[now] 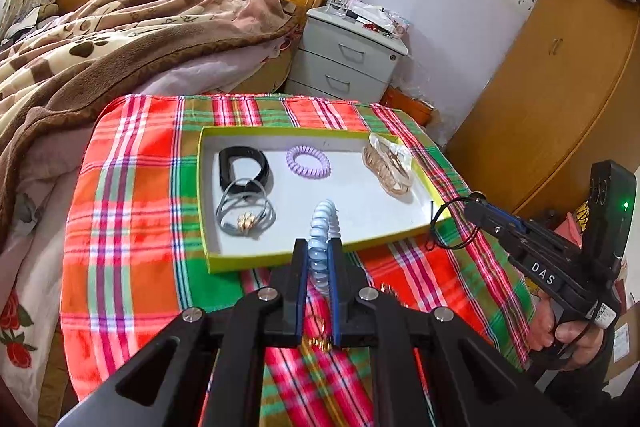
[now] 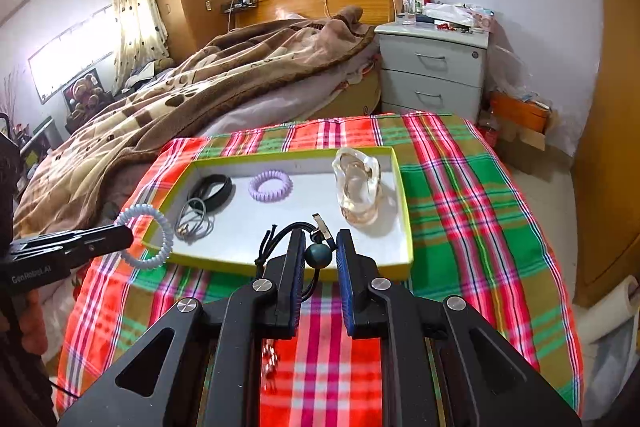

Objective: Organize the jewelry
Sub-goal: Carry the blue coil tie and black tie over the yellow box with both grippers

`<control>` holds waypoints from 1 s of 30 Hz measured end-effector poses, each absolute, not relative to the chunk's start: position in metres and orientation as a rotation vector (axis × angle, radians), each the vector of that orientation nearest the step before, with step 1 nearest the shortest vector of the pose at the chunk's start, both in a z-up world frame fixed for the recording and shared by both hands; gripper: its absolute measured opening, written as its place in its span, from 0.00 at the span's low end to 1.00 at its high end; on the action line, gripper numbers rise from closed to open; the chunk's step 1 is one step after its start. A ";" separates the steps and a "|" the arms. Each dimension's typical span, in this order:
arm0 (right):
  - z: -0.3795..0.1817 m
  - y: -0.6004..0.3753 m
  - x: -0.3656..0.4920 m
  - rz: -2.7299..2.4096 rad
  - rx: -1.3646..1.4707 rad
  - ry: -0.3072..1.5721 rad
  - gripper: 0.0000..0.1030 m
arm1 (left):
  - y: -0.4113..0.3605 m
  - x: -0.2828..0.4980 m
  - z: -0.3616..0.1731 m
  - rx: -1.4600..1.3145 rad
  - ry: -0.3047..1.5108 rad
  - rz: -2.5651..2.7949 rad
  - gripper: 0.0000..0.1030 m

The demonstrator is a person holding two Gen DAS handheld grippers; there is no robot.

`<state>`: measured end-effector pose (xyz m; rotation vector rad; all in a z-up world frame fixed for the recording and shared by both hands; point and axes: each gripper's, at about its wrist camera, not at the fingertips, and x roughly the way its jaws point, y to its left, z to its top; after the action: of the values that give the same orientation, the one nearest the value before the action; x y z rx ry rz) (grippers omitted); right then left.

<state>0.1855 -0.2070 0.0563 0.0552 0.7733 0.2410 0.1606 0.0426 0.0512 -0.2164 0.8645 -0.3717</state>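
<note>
A shallow white tray with a yellow-green rim (image 1: 248, 261) (image 2: 404, 203) lies on the plaid cloth. In it are a black band (image 1: 242, 167), a grey hair tie with a gold charm (image 1: 244, 215), a purple coil tie (image 1: 308, 161) (image 2: 270, 185) and a clear bundle of gold bangles (image 1: 388, 163) (image 2: 358, 187). My left gripper (image 1: 319, 247) (image 2: 128, 233) is shut on a pale blue coil hair tie (image 1: 322, 243) (image 2: 148, 235), held above the tray's near edge. My right gripper (image 2: 318, 239) (image 1: 478, 205) is shut on a black cord necklace with a dark green bead (image 2: 319, 255) (image 1: 452, 225), at the tray's near right corner.
The plaid cloth (image 1: 132, 227) covers a small table. Small gold pieces (image 1: 316, 341) and a small metal piece (image 2: 270, 355) lie on it under the grippers. A bed with a brown blanket (image 1: 120, 39) is to the left, a grey nightstand (image 1: 344, 55) behind, wooden wardrobes (image 1: 560, 87) to the right.
</note>
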 end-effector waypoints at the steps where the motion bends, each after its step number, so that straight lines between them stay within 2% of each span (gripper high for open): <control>1: 0.055 -0.206 0.190 0.240 0.058 0.777 0.16 | 0.041 0.164 0.051 -0.216 0.868 -0.372 0.10; 30: 0.008 -0.199 0.255 0.218 0.085 0.907 0.16 | 0.014 0.254 0.004 -0.196 0.996 -0.377 0.10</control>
<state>0.2554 -0.1986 0.0083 0.0845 0.9068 0.2184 0.2543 0.0135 0.0037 -0.1960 0.9965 -0.3775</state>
